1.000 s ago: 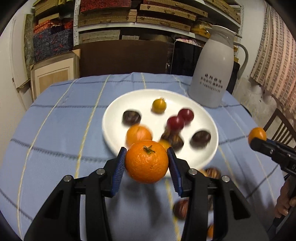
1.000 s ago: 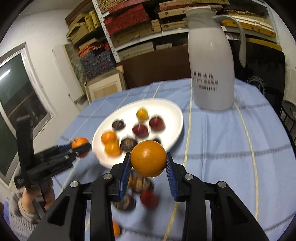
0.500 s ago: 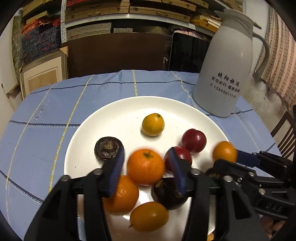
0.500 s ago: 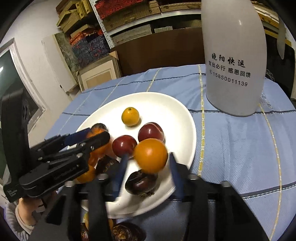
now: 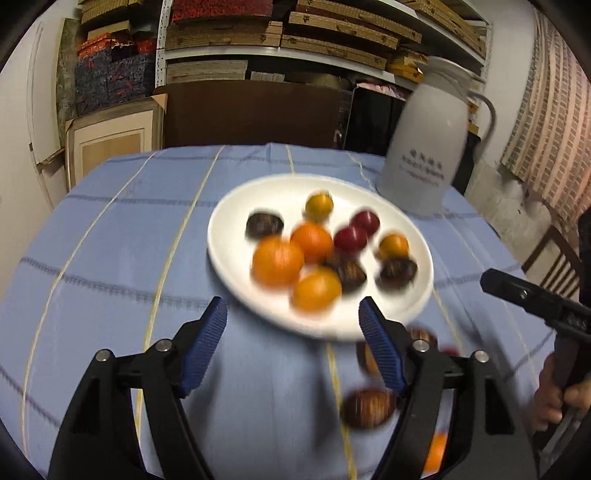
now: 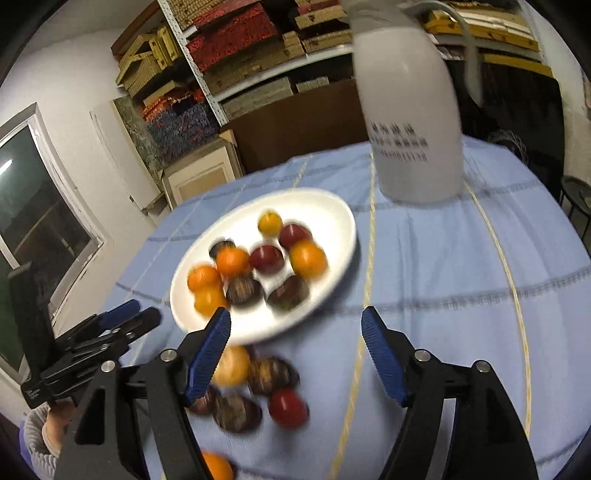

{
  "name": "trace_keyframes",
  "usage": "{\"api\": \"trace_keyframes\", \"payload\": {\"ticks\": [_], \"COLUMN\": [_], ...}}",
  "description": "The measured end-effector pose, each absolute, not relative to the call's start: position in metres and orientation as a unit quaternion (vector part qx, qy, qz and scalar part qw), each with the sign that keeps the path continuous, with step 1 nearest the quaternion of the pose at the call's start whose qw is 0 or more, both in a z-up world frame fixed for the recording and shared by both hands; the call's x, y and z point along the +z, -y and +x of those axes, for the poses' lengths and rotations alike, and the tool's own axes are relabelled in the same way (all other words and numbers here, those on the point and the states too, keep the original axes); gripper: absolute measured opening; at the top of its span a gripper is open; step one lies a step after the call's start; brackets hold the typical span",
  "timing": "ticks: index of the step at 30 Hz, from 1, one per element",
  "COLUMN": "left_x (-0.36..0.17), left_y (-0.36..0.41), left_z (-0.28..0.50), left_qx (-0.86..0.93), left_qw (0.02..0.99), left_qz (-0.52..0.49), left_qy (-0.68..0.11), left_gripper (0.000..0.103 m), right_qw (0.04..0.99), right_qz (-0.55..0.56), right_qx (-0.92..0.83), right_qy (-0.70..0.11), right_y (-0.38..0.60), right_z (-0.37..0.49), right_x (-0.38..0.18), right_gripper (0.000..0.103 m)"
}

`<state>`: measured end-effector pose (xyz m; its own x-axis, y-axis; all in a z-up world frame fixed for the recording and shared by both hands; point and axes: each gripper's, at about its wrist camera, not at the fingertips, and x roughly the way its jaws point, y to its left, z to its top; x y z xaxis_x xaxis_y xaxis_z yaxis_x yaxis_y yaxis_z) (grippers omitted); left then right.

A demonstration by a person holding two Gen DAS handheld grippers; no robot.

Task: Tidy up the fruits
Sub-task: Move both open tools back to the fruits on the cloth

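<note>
A white plate (image 5: 236,206) (image 6: 332,210) on the blue tablecloth holds several fruits: oranges (image 5: 277,261) (image 6: 307,258), red plums (image 5: 351,238) (image 6: 266,258) and dark passion fruits (image 5: 264,225) (image 6: 288,292). More loose fruits (image 6: 271,374) (image 5: 367,408) lie on the cloth in front of the plate. My left gripper (image 5: 293,317) is open and empty, just short of the plate's near rim. My right gripper (image 6: 295,330) is open and empty above the loose fruits; it also shows at the right edge of the left wrist view (image 5: 532,299).
A tall white thermos jug (image 5: 430,147) (image 6: 410,110) stands on the table behind the plate to the right. Shelves with boxes (image 5: 295,33) fill the back wall. A wooden chair (image 5: 554,254) stands at the right of the table.
Both grippers let their oranges go onto the plate, opened wide and pulled back toward the near side of the table.
</note>
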<state>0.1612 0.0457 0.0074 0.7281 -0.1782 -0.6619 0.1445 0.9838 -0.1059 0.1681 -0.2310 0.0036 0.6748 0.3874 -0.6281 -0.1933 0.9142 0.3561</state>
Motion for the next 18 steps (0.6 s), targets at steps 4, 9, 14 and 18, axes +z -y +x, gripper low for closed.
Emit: {"api": "trace_keyframes", "payload": {"ticks": [4,9,14,18], "left_x": [-0.008,-0.022,-0.036,-0.042], "left_y": [-0.036,-0.011,0.001,0.004], "left_z": [0.131,0.119,0.123,0.128], "left_qx": [-0.089,-0.109,-0.112,-0.109], "left_qw": [0.928,0.920,0.911,0.904], "left_qz": [0.003,0.060,0.087,0.097], "left_qy": [-0.362,-0.371,-0.388,-0.402], "left_gripper": [0.083,0.083,0.083,0.093], "right_qw": [0.894,0.891,0.888,0.888], "right_qz": [0.154,0.164,0.169,0.163], "right_qx": [0.153,0.150,0.151,0.152], "right_qy": [-0.392,-0.396,-0.400,-0.401], "right_y": [0.244,0.251,0.253,0.251], "right_z": [0.152,0.147,0.147,0.146], "right_x": [-0.016,-0.021,-0.022,-0.022], "right_gripper": [0.075,0.076,0.079,0.079]}}
